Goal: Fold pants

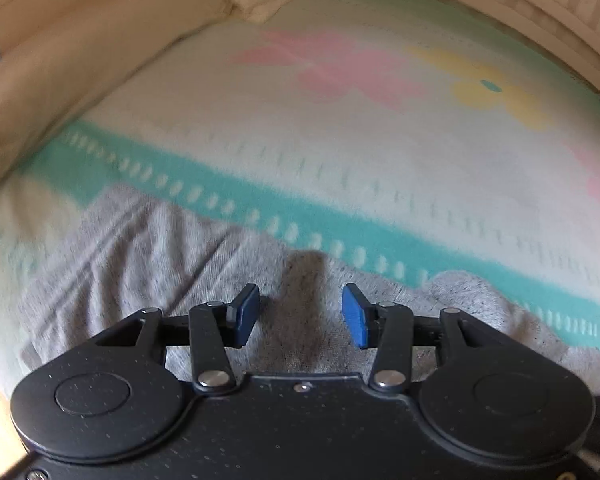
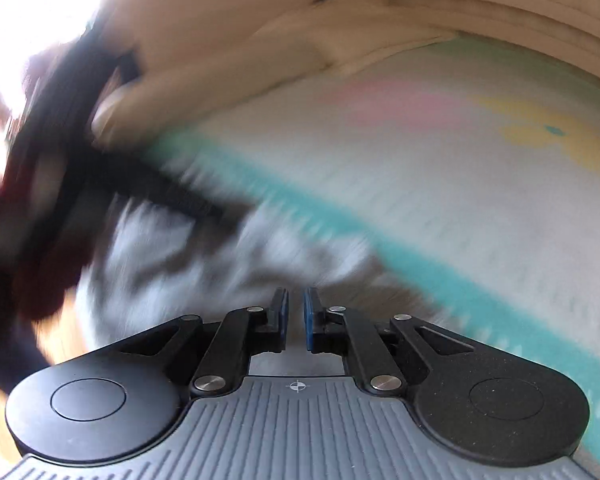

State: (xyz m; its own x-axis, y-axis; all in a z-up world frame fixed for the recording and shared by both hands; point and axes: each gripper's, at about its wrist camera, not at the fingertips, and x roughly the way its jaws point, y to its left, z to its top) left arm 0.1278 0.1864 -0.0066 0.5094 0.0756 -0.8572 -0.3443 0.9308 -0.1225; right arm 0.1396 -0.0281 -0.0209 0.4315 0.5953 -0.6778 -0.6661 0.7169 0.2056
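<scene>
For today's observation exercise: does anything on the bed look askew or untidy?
Yes. The grey pants lie rumpled, with creases running across the fabric, on the blanket. The right wrist view is too blurred to judge more.

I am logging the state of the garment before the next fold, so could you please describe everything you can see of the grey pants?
The grey pants look like a soft heathered knit, lying fairly flat with shallow diagonal creases on the floral blanket, their far edge against its teal stripe. The left gripper is above them, jaws apart, holding nothing. In the right wrist view the pants are heavily blurred; the right gripper is nearly closed with a narrow gap showing.
</scene>
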